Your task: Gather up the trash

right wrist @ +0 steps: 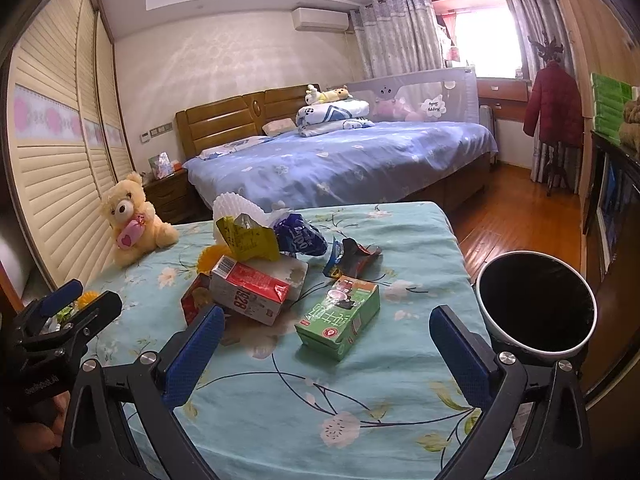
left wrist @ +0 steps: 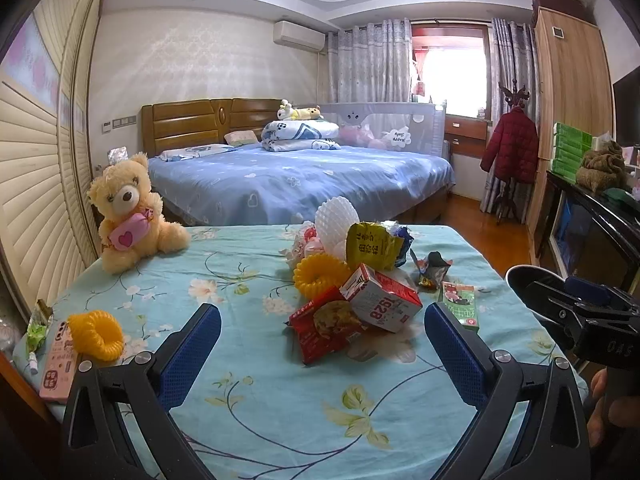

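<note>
On the floral-clothed table (left wrist: 248,400), the left gripper (left wrist: 322,344) hangs wide open and empty before the trash pile (left wrist: 352,280), and the right gripper (right wrist: 326,350), equally spread, faces the green carton (right wrist: 338,322) beside a black-lined bin (right wrist: 536,304).

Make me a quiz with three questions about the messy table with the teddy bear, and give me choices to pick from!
1. Where does the teddy bear sit?
A. on the far left of the table
B. inside the bin
C. on top of the green carton

2. How many yellow coil rings are on the table?
A. one
B. two
C. five

3. How are the two grippers?
A. both open and holding nothing
B. both shut on wrappers
C. one holds the red-and-white carton

Answers:
1 A, it sits by the shuttered doors, away from the trash pile.
2 B, one ring lies in the pile, one lies near the pink phone.
3 A, the left gripper and right gripper show wide gaps with nothing between the fingers.
</note>
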